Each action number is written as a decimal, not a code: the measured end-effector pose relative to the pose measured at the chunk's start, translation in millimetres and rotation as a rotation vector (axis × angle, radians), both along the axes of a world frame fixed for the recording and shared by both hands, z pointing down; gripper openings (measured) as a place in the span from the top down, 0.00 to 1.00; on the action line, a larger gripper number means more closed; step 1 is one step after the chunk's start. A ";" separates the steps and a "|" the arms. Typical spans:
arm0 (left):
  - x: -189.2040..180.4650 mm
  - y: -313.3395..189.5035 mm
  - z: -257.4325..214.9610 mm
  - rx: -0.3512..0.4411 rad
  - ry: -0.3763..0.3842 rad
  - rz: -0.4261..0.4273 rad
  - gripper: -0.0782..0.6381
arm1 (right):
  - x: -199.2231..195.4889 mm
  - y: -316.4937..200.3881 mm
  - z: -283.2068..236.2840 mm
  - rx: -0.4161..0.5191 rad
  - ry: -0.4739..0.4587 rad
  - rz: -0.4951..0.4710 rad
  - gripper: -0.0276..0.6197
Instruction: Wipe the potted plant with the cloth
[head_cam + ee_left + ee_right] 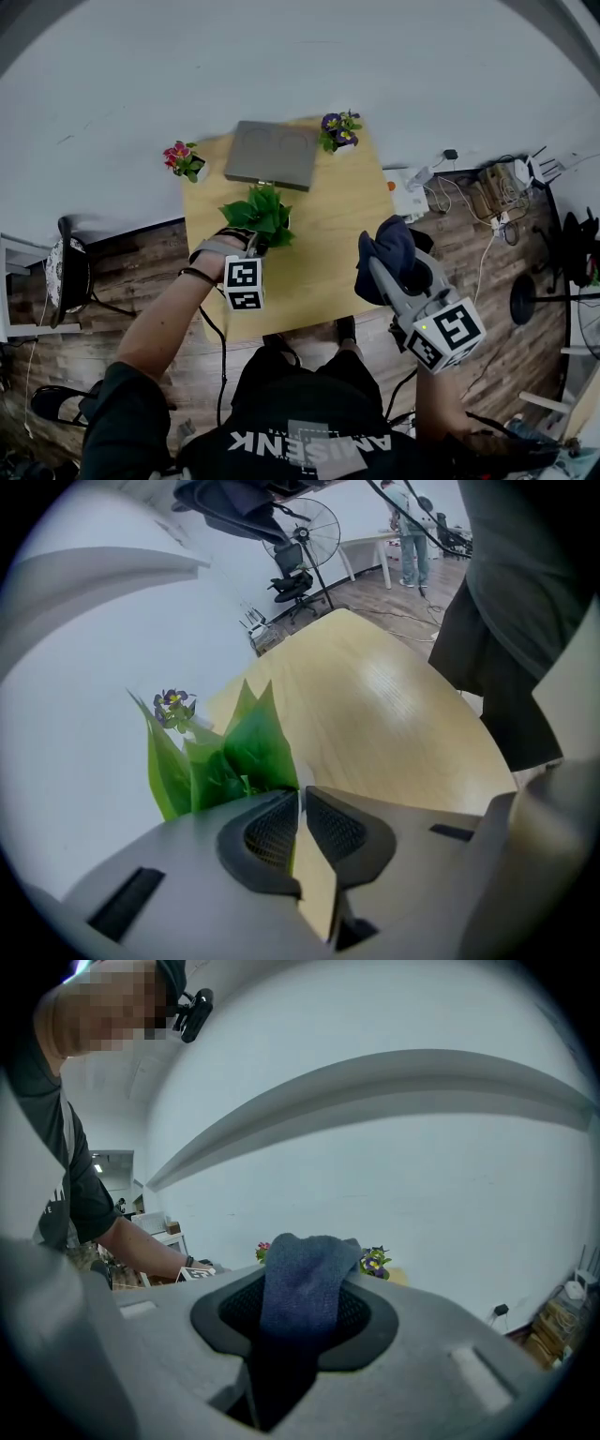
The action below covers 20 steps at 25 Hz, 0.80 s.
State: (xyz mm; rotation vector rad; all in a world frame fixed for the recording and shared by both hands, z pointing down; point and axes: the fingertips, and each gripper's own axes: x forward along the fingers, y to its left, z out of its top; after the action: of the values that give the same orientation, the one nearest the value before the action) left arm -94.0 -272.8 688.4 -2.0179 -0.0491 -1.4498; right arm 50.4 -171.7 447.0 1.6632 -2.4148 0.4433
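Observation:
The potted plant (259,212) with broad green leaves stands at the left of the pale wooden table (323,234). My left gripper (260,246) reaches into its near side. In the left gripper view the leaves (246,752) rise right at the left gripper (300,797), whose jaws stand almost together with a thin green leaf edge between the pads. The right gripper (377,270) hovers over the table's right edge, shut on a dark blue cloth (388,246). That cloth (305,1274) drapes over the right gripper (302,1309) and fills the gap between its pads.
A flat grey box (272,155) lies at the table's far edge. A pink flower pot (184,159) and a purple flower pot (339,131) stand at the far corners. A white wall lies beyond. A power strip and cables (417,186) lie on the floor at the right, a chair (66,272) at the left.

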 end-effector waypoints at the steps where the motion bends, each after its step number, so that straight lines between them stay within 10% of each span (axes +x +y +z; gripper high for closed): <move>1: -0.2 -0.4 -1.3 -0.016 0.004 -0.015 0.85 | 0.2 0.7 0.4 -0.002 -0.001 -0.001 0.76; 20: 17.8 34.1 -141.0 -0.224 0.229 -0.399 0.85 | 16.6 -2.8 -61.8 0.124 -0.039 -0.176 0.76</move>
State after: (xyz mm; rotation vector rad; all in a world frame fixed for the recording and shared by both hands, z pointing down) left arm -76.2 -238.7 547.4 -2.4710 0.3179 -1.4867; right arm 66.9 -174.6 385.1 1.4816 -2.6382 0.3082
